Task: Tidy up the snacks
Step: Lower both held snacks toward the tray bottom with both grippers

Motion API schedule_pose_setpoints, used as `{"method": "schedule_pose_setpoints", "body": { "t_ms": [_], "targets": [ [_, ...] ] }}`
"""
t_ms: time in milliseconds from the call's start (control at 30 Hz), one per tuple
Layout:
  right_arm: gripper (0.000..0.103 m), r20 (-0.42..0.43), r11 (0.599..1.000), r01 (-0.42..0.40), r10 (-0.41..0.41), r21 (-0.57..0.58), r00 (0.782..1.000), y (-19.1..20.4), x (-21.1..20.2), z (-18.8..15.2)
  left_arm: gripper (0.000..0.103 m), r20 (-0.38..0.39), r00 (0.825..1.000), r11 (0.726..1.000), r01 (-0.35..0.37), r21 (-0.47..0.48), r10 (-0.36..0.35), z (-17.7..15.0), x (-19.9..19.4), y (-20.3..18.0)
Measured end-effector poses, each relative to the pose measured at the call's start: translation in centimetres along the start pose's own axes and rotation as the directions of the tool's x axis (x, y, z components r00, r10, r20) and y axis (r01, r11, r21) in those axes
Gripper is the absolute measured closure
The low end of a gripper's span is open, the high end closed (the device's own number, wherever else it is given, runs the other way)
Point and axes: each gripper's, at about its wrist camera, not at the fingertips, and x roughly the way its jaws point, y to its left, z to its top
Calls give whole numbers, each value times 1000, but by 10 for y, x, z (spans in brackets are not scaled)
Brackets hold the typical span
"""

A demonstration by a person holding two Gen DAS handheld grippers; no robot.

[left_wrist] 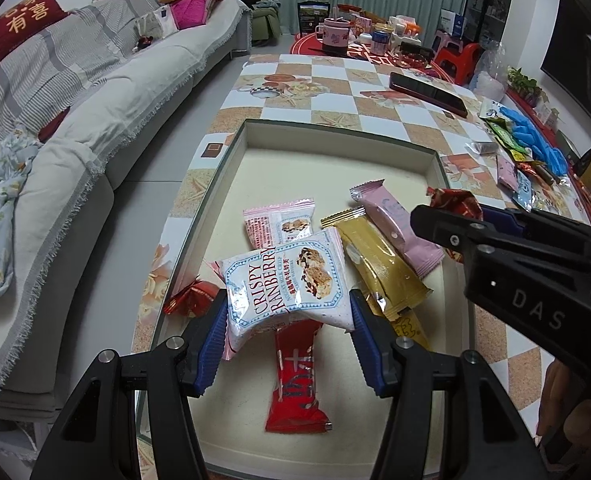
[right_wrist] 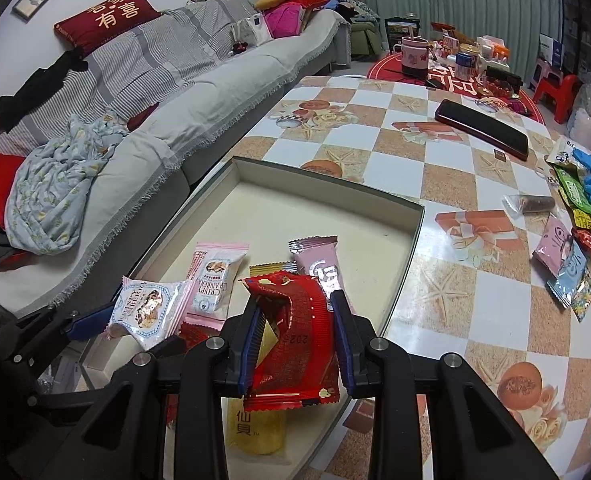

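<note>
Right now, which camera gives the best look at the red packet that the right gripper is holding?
The right wrist view: the red packet sits large between the pads. The left wrist view shows only its crumpled tip above the right gripper.

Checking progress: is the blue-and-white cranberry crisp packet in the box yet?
Not yet: the cranberry crisp packet is pinched in the left gripper, above the box.

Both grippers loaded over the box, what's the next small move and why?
Probably lower the left gripper a little and open its jaws to drop the white cranberry packet into the box. It is clamped above the packets already lying there, and the right gripper, shut on the red wrapper, hangs close beside it, so releasing one at a time looks safest.
</note>
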Motion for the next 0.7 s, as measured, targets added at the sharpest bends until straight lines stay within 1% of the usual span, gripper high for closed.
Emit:
{"method": "schedule_pose_setpoints", "body": {
  "t_ms": [333,500,700],
  "targets": [
    [69,-30,1000,4,-4,-22,1000,0,12,14,42,-33,999,1000,-1,6,2,5,13,-3],
    [69,-42,1000,-2,1,-17,999,0,19,17,42,-39,999,1000,-11,25,11,7,15,-7],
    [69,-44,1000,-8,7,-17,999,1,21,19,42,-41,999,1000,-11,23,12,8,16,-8]
  ]
}}
